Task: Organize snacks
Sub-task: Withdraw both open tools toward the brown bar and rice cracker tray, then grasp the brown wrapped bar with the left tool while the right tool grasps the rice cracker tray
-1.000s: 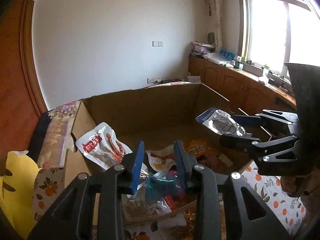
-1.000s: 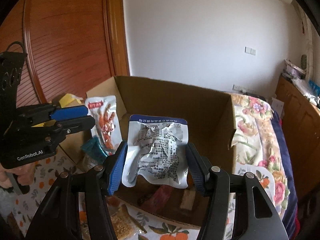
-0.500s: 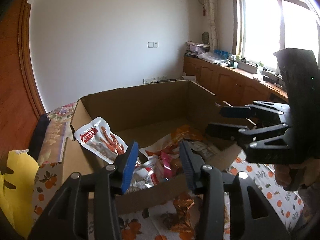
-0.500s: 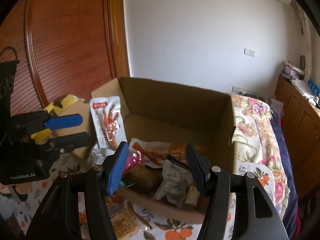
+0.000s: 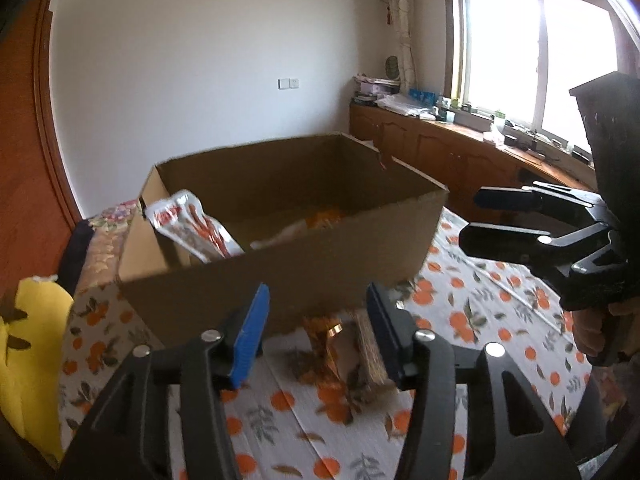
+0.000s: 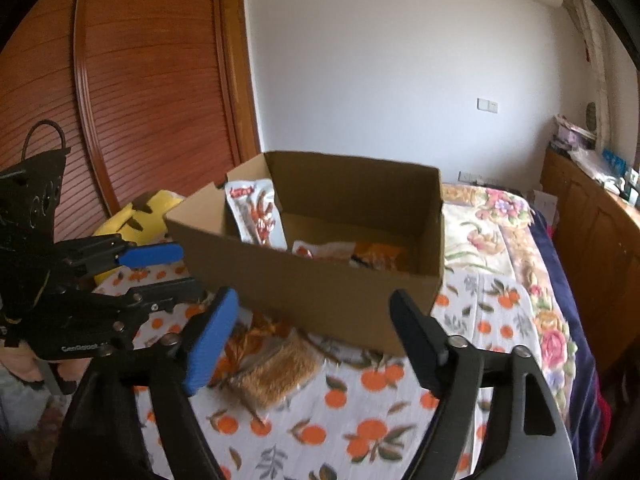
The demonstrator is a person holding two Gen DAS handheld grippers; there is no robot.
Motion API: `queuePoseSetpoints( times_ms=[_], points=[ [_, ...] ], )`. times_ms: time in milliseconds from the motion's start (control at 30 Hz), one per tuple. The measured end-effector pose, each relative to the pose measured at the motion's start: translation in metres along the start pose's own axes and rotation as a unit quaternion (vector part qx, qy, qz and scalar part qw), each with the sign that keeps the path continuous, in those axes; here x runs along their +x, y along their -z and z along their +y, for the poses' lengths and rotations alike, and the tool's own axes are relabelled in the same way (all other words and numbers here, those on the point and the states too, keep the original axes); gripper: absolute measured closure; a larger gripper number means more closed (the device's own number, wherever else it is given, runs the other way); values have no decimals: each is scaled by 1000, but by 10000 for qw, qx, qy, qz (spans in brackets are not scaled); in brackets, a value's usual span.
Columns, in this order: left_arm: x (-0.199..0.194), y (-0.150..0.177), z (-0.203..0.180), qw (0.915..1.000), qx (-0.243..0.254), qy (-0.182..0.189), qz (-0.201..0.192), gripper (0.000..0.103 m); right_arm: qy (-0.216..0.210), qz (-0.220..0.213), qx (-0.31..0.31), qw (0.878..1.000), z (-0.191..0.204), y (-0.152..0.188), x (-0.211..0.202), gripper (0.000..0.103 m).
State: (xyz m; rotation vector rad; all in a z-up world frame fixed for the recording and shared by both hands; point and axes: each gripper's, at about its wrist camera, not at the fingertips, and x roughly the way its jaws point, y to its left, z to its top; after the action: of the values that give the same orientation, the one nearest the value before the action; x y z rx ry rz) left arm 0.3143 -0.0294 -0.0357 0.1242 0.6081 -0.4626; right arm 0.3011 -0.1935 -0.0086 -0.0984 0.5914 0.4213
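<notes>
Bedroom: white walls, red-brown slatted wooden doors (image 6: 132,80), low wooden cabinets (image 5: 460,160) under a bright window. Work surface is a white cloth printed with oranges and leaves (image 6: 360,412) laid over the bed.

Count: one open brown cardboard box (image 6: 320,280) on the cloth. One white pouch with red print (image 6: 256,212) stands on end inside it, leaning against the left wall, long axis near vertical, top above the rim. More packets lie flat on the box floor: at least one white-and-red (image 6: 316,249) and one orange (image 6: 376,258); an exact count is not possible from these views. Outside the box, two packets on the cloth just in front of its near wall: one clear pack of golden-brown snack (image 6: 276,364), long axis running diagonally, and one crinkled orange wrapper (image 5: 320,344) touching it. One yellow plush toy (image 6: 136,216) to the left of the box.

Grippers: two. Left gripper (image 5: 316,328): jaws have just been opening, now about half apart, nothing gripped; the two loose packets appear beyond the gap. Right gripper (image 6: 316,340): jaws have just been opening, now wide, nothing between the pads, which touch nothing.
</notes>
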Motion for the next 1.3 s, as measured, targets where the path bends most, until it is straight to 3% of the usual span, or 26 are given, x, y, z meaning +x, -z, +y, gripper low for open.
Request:
queuePoseSetpoints(
  times_ms=[67, 300, 733, 1033, 1200, 1300],
  points=[
    [2, 12, -3, 10000, -24, 36, 45, 48, 51, 33, 82, 9999, 1, 9, -1, 15],
    [28, 38, -5, 9987, -263, 132, 413, 47, 113, 277, 258, 9992, 2, 39, 10, 14],
    [63, 37, -8, 9966, -109, 53, 812, 47, -18, 681, 491, 9965, 1, 71, 43, 14],
    [81, 41, -11, 9949, 44, 57, 1005, 68, -6, 880, 562, 9945, -2, 81, 48, 14],
    [86, 42, -2, 9939, -134, 108, 1087, 72, 36, 928, 525, 9943, 4, 81, 50, 14],
    [88, 42, 3, 9932, -220, 148, 1135, 81, 4, 931, 519, 9943, 8, 79, 52, 14]
  ],
)
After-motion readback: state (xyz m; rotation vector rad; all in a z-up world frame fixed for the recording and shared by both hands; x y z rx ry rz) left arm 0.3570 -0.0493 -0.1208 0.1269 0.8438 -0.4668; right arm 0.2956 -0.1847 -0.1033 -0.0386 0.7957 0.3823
